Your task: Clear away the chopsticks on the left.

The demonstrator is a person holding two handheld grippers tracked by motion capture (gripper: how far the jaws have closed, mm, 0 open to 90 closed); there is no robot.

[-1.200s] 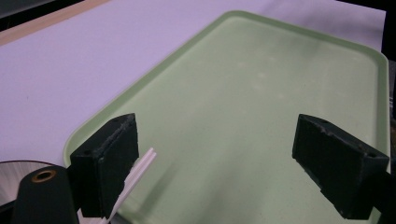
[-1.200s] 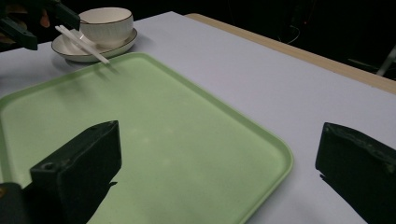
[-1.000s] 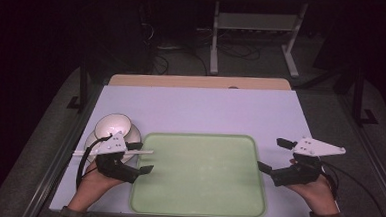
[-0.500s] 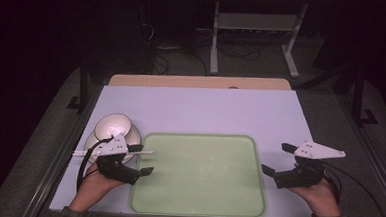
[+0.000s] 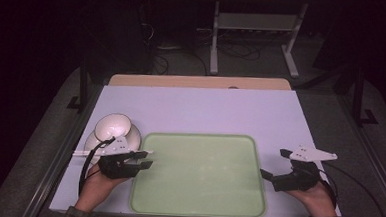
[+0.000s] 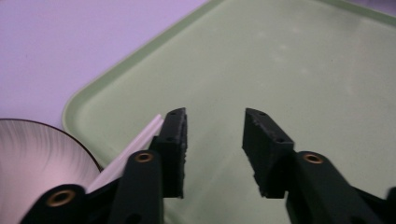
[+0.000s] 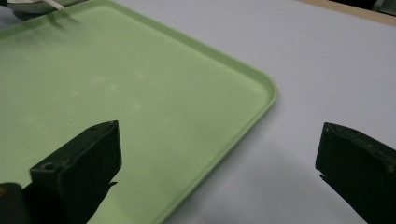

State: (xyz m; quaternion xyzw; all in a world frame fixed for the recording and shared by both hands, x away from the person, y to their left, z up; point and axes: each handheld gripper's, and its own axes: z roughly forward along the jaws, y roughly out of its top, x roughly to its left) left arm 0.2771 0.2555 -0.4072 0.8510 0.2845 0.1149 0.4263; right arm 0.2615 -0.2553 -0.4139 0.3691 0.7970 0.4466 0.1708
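While the left gripper (image 5: 145, 159) hangs over the green tray's (image 5: 195, 209) left edge, its jaws have just been closing (half apart, nothing between them). Right gripper (image 5: 272, 165) spread wide over the tray's right edge, empty. White bowl (image 5: 114, 128) just beside the tray.

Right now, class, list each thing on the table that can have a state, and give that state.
Tray: flat on the table, nothing on it.
Bowl: upright on a plate, looks empty.
Left tongs: just been closing, nothing between them.
Right tongs: wide open, straddling the tray's edge.
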